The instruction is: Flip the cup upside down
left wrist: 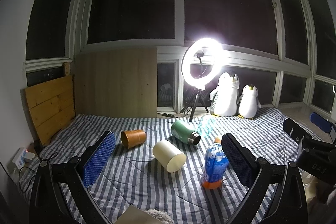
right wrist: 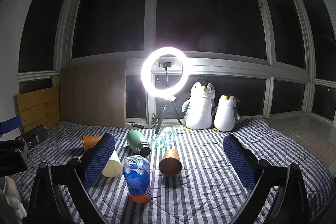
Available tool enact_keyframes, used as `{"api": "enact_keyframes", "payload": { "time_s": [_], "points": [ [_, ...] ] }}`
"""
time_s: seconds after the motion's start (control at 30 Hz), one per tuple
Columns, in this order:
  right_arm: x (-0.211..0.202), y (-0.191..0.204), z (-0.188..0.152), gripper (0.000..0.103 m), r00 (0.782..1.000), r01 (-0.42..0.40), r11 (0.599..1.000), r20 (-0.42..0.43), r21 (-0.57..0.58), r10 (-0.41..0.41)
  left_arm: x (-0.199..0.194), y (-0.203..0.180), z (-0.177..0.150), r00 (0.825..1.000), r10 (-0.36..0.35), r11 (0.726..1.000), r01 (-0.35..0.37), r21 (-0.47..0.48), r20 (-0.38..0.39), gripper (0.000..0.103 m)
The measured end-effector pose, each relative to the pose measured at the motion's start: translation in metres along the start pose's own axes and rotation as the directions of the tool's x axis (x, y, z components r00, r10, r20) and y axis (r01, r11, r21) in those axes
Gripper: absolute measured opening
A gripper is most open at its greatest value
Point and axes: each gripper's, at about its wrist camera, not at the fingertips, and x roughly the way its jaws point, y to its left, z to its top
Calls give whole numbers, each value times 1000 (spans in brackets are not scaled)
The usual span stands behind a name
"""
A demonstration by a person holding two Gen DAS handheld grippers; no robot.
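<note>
A cream cup (left wrist: pixel 169 155) lies on its side on the striped bedspread (left wrist: pixel 134 186), mouth toward the camera, between the spread fingers of my left gripper (left wrist: pixel 169 136), which is open and empty. Left of it an orange cup (left wrist: pixel 133 138) also lies on its side. In the right wrist view a copper-coloured cup (right wrist: pixel 170 163) lies on its side with its mouth toward me, between the fingers of my open, empty right gripper (right wrist: pixel 169 137). The cream cup (right wrist: pixel 113 167) is partly hidden behind the left finger (right wrist: pixel 100 159). A second orange cup (right wrist: pixel 90 141) lies further left.
A soda bottle (left wrist: pixel 214 165) stands cap-down near the cups. A green flask (left wrist: pixel 184 134) and a clear bottle (left wrist: pixel 206 125) lie behind. A lit ring light on a tripod (left wrist: pixel 201 62) and two plush penguins (left wrist: pixel 226 96) stand by the window. Power strip (left wrist: pixel 22 157) at left.
</note>
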Motion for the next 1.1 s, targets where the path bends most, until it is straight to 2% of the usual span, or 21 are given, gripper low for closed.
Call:
{"api": "enact_keyframes", "payload": {
  "time_s": [1.1],
  "points": [
    [10,7,-3,102,1000,-11,1000,-17,-9,11,6,5,3,1000,28,1000,-28,-8,2,102]
  ]
}}
